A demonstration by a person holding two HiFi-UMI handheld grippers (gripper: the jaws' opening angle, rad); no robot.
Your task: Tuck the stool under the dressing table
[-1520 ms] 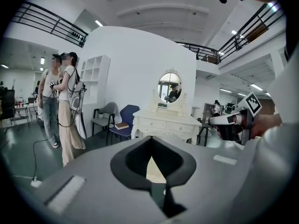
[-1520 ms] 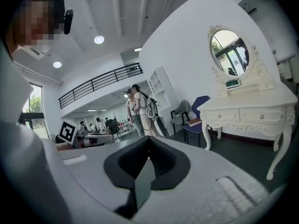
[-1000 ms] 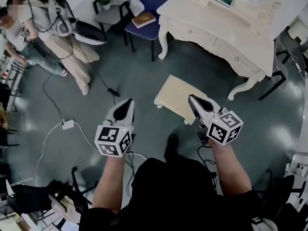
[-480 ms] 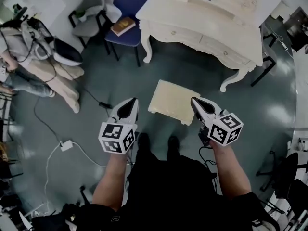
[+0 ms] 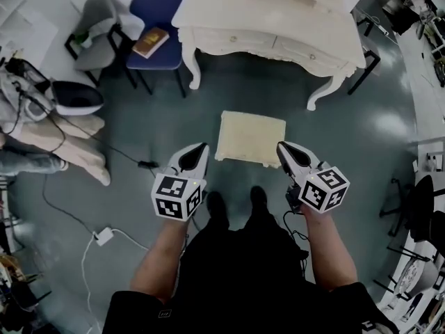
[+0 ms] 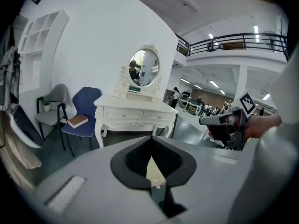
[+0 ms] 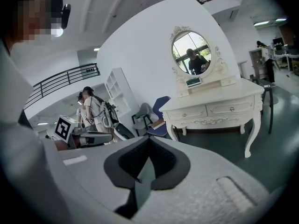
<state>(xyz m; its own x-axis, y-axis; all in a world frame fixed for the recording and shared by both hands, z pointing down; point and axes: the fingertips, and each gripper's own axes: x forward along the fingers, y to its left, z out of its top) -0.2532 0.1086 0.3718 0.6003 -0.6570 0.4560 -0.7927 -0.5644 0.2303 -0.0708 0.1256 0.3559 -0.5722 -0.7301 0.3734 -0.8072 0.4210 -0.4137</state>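
Note:
A cream stool (image 5: 251, 138) with a flat square seat stands on the dark floor, in front of the white dressing table (image 5: 268, 30) and apart from it. My left gripper (image 5: 202, 148) hangs shut just left of the stool's near corner, nothing in it. My right gripper (image 5: 281, 147) is shut too, just off the stool's near right corner. In the left gripper view the dressing table (image 6: 135, 114) with its oval mirror (image 6: 144, 68) stands ahead, and a sliver of the stool (image 6: 154, 171) shows between the jaws. The right gripper view shows the table (image 7: 216, 110) ahead.
A blue chair (image 5: 154, 19) with a book (image 5: 149, 42) on it and a grey chair (image 5: 97, 30) stand left of the table. Cables and a white adapter (image 5: 104, 236) lie on the floor at left. A seated person's legs (image 5: 62, 145) are at far left. My feet (image 5: 236, 204) stand behind the stool.
The stool now lies squarely between both grippers and nearer to them. The left gripper has moved in toward the stool's left side. Both grippers stay shut.

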